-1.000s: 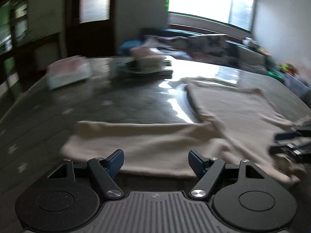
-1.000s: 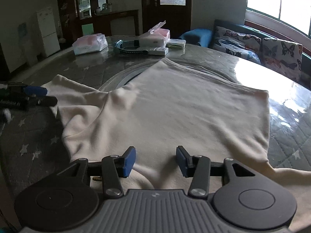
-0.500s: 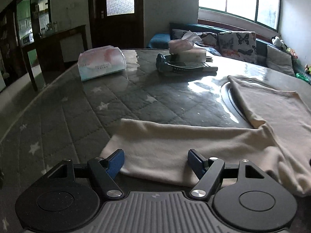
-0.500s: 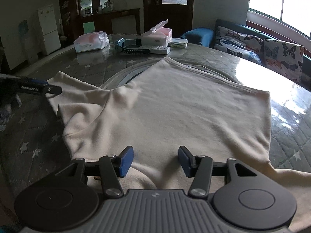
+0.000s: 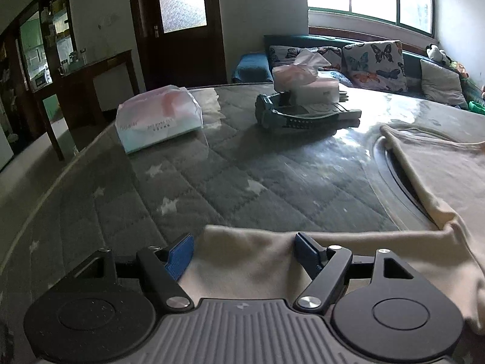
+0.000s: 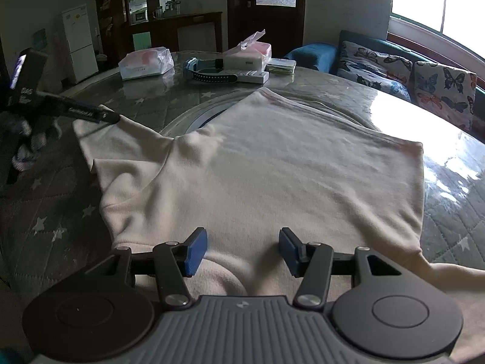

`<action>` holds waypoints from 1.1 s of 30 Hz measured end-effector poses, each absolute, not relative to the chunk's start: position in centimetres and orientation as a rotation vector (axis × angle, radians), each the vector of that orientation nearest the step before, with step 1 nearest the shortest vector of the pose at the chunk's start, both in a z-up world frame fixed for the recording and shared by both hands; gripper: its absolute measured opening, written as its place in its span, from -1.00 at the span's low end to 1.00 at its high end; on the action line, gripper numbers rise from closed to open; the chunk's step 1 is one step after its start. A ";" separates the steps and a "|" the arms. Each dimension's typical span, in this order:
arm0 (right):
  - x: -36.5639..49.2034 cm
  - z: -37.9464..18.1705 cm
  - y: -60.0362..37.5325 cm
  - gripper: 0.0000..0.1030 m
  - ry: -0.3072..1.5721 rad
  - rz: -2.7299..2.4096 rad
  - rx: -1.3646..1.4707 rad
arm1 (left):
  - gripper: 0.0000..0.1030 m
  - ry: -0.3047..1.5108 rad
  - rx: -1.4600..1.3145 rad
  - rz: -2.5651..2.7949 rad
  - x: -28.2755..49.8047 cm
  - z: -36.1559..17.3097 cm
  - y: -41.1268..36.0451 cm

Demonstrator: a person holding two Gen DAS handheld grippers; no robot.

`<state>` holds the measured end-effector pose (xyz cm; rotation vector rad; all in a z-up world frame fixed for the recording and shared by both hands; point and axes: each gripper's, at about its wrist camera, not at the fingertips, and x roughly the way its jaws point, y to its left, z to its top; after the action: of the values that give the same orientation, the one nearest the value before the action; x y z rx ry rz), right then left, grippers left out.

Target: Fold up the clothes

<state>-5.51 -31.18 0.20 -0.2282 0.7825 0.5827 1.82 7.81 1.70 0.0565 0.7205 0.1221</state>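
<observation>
the left gripper [image 5: 244, 253] has its jaws released wide over the end of the cream sweater's sleeve [image 5: 257, 261] — cloth lies between the pads, unpinched. the right gripper [image 6: 243, 250] also stands released, jaws apart over the collar edge of the cream sweater [image 6: 272, 176], which lies spread flat on the quilted tabletop [image 5: 212, 182]. beyond the sweater sit a tissue pack [image 5: 159, 119] and a tissue box [image 5: 306, 83].
</observation>
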 end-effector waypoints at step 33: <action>-5.6 0.1 -30.8 0.18 0.779 0.578 -0.224 | 0.58 0.668 0.090 0.006 0.8 4.2 -1.3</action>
<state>-5.57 -30.79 0.05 -0.2239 0.7792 0.5775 0.76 -1.26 4.21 0.0899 0.6684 0.0064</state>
